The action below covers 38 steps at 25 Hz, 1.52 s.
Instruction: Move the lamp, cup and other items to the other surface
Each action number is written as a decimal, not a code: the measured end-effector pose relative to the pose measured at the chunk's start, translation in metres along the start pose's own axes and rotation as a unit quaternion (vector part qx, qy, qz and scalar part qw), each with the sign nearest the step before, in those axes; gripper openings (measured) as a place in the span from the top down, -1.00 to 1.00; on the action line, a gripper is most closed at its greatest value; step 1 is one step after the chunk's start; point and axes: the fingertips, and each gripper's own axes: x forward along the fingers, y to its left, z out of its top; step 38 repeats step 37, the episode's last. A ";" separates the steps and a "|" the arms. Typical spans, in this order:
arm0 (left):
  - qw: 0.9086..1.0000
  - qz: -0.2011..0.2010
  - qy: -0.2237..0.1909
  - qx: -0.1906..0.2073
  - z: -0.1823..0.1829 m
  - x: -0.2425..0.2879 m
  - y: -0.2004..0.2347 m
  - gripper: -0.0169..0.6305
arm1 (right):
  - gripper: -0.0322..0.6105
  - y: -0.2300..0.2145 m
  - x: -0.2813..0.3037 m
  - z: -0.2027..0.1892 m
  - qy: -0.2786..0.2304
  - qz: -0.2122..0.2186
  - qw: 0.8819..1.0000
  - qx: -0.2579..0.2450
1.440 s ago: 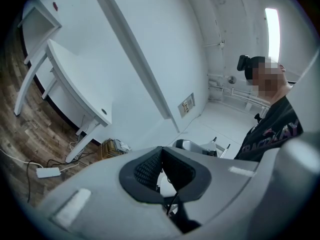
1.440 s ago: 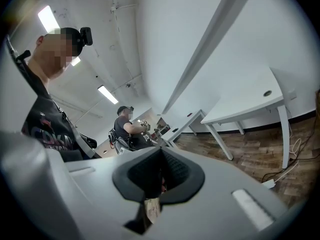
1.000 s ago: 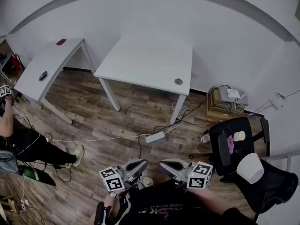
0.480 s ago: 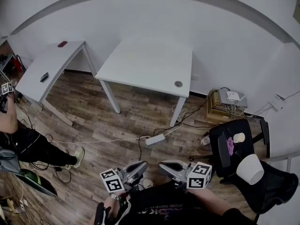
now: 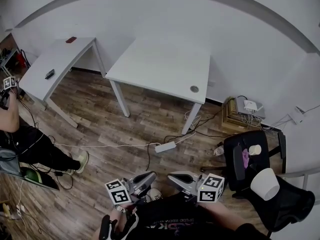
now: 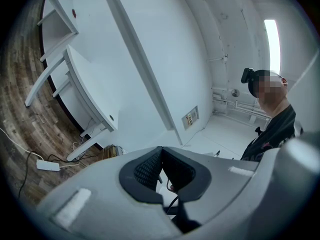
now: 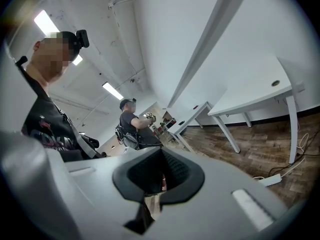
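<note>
Desk [image 5: 160, 64] shifted right in view; lamp [image 5: 264, 184] base unseen.

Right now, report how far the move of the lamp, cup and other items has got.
Done: nothing visibly; the white rectangular table is bare, and the white cone-shaped lamp, small pale cup and purple item sit on the black chairs. In hand: nothing; the left gripper and right gripper are shut and empty. Left: every item.

Open floor [image 5: 125, 119] ahead, chair [image 5: 261, 138] right
</note>
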 end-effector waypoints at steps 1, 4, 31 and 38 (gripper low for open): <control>1.000 0.000 -0.001 0.001 0.000 -0.001 0.000 0.96 | 0.89 0.001 0.001 0.000 0.000 0.000 1.000 0.000; 1.000 0.000 -0.002 0.002 0.000 -0.004 0.000 0.96 | 0.89 0.002 0.002 -0.002 0.001 0.001 1.000 -0.003; 1.000 0.004 -0.002 0.002 0.006 -0.011 0.006 0.96 | 0.89 0.005 0.018 -0.002 0.012 0.002 1.000 -0.019; 1.000 0.006 -0.004 0.001 0.009 -0.014 0.009 0.96 | 0.89 0.004 0.023 -0.002 0.015 0.004 1.000 -0.018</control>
